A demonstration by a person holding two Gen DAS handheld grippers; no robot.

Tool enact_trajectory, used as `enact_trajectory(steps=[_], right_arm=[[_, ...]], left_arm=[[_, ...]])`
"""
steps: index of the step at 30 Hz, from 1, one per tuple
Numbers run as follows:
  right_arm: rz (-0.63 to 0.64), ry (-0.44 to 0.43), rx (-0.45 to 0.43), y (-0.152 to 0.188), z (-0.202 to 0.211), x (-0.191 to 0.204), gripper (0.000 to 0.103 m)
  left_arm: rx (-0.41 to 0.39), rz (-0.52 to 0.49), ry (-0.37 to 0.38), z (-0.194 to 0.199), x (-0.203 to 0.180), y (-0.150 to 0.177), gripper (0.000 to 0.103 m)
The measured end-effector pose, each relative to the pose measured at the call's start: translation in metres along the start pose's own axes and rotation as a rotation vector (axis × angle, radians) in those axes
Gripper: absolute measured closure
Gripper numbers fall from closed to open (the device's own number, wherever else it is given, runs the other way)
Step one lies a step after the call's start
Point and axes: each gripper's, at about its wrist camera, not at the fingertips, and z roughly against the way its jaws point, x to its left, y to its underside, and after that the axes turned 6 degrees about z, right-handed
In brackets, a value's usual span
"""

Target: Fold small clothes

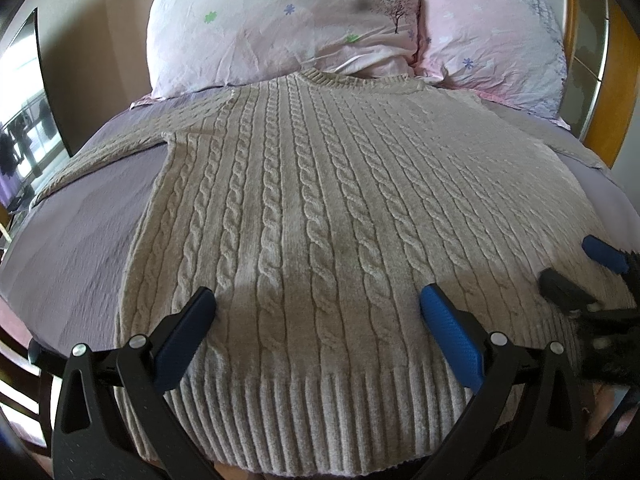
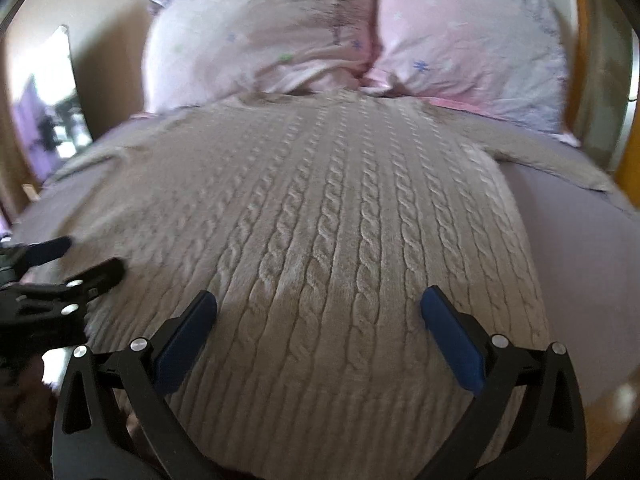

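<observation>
A beige cable-knit sweater [image 1: 320, 184] lies flat on the bed, collar toward the pillows, ribbed hem nearest me, sleeves spread to both sides. It also shows in the right wrist view [image 2: 320, 208]. My left gripper [image 1: 318, 300] is open and empty, hovering over the lower left part of the sweater above the hem. My right gripper [image 2: 318, 300] is open and empty over the lower right part. The right gripper also shows at the right edge of the left wrist view [image 1: 576, 268], and the left gripper at the left edge of the right wrist view [image 2: 84, 258].
The bed has a mauve sheet [image 1: 80, 220]. Two pink flowered pillows [image 1: 280, 20] [image 1: 492, 28] lie at the head. A wooden headboard [image 1: 616, 80] stands at the right. A dark screen [image 1: 40, 80] and window are at the far left.
</observation>
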Motion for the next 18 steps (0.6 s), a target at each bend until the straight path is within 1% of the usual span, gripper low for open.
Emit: enact_trajectory(steps=[1,2,5,6,7,8,9,10,11,12,14,17,18], right_arm=[[-0.035,-0.037,-0.013,-0.002,0.006,-0.011,0.001],[-0.091,-0.05,-0.036,-0.006,0.013,-0.029,0.001],[-0.306,0.028,-0.148,-0.023,0.043,-0.109,0.001],[-0.405,0.07,-0.184,-0.029,0.053,-0.146,0.001],[-0.505,0.109,-0.208,-0.033,0.06,-0.184,0.002],[-0.597,0.139,-0.221,-0.036,0.063,-0.22,0.011],[-0.664,0.156,-0.224,-0.038,0.063,-0.248,0.022],[-0.759,0.174,-0.22,-0.039,0.06,-0.285,0.026],[-0.822,0.183,-0.216,-0.039,0.057,-0.309,0.033],[-0.922,0.189,-0.214,-0.037,0.052,-0.342,0.036],[-1.096,0.211,-0.198,-0.031,0.038,-0.396,0.039],[-1.236,0.227,-0.161,-0.022,0.018,-0.436,0.042],[-1.292,0.227,-0.155,-0.015,0.01,-0.446,0.047]], left_arm=[[0.001,-0.003,0.004,0.0,0.0,-0.001,0.002],[0.004,-0.005,0.008,0.0,0.001,-0.002,0.002],[0.01,0.009,0.058,-0.001,0.012,-0.011,0.002],[-0.023,0.034,0.097,0.002,0.021,-0.018,0.002],[-0.05,0.049,0.117,0.005,0.026,-0.022,0.002],[-0.09,0.068,0.142,0.009,0.033,-0.027,0.002],[-0.15,0.092,0.173,0.015,0.043,-0.035,0.002],[-0.192,0.106,0.192,0.018,0.05,-0.039,0.002],[-0.231,0.117,0.207,0.021,0.057,-0.045,0.002],[-0.272,0.13,0.213,0.022,0.066,-0.052,0.002],[-0.303,0.155,0.193,0.022,0.082,-0.069,0.002],[-0.308,0.207,0.168,0.013,0.107,-0.086,0.002],[-0.309,0.227,0.164,0.011,0.114,-0.089,0.002]])
